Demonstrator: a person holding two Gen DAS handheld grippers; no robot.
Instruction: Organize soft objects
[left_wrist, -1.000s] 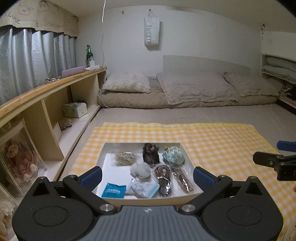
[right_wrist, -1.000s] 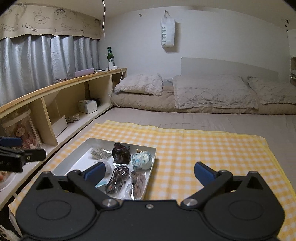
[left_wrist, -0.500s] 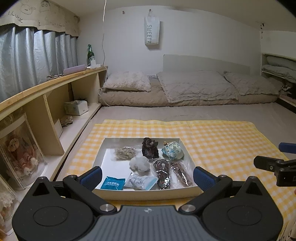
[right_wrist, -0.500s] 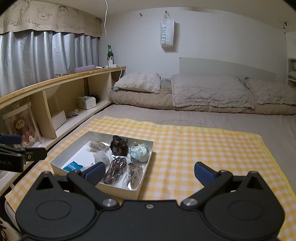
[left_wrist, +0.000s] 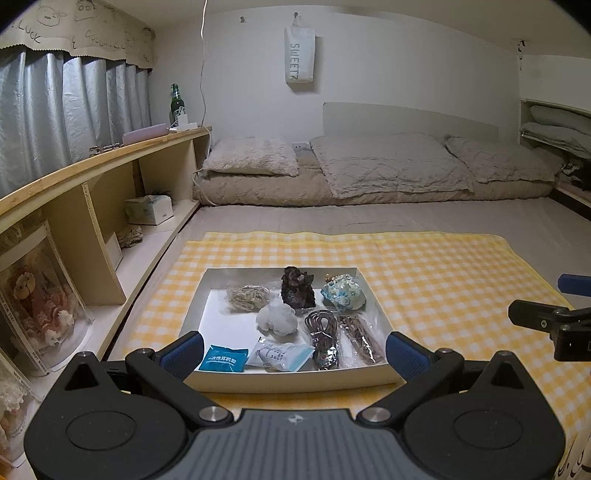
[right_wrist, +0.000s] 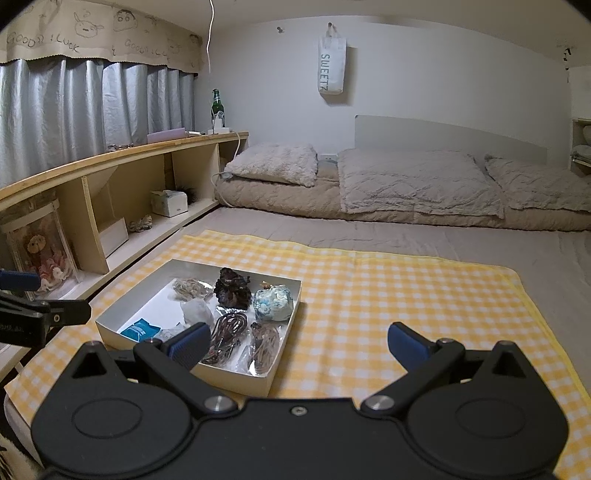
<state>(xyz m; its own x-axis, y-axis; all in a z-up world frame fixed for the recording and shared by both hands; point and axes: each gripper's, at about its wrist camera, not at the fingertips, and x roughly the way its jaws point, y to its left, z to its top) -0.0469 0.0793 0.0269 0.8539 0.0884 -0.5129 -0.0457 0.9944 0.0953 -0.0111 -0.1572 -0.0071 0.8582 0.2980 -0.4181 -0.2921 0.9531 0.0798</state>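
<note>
A shallow white box (left_wrist: 295, 376) (right_wrist: 107, 330) sits on a yellow checked cloth (left_wrist: 443, 273) (right_wrist: 388, 288). It holds a dark scrunchie (left_wrist: 297, 290) (right_wrist: 232, 291), a blue patterned pouch (left_wrist: 343, 297) (right_wrist: 274, 304), a white fluffy piece (left_wrist: 277, 319) (right_wrist: 195, 312), a beige string bundle (left_wrist: 249, 297), two bagged brown cords (left_wrist: 341, 338) (right_wrist: 243, 339) and blue and white packets (left_wrist: 223, 358). My left gripper (left_wrist: 293, 349) is open just in front of the box. My right gripper (right_wrist: 299, 341) is open beside the box's right front corner. Both are empty.
A low wooden shelf (left_wrist: 92, 177) (right_wrist: 110, 166) runs along the left with a tissue box (left_wrist: 149, 209), a framed toy bear (left_wrist: 33, 295) and a green bottle (left_wrist: 176, 105). A beige mattress with pillows (left_wrist: 369, 173) lies along the far wall.
Both grippers have pulled back and risen a little, so the box appears farther away and more of the cloth shows. Nothing in the box has moved.
</note>
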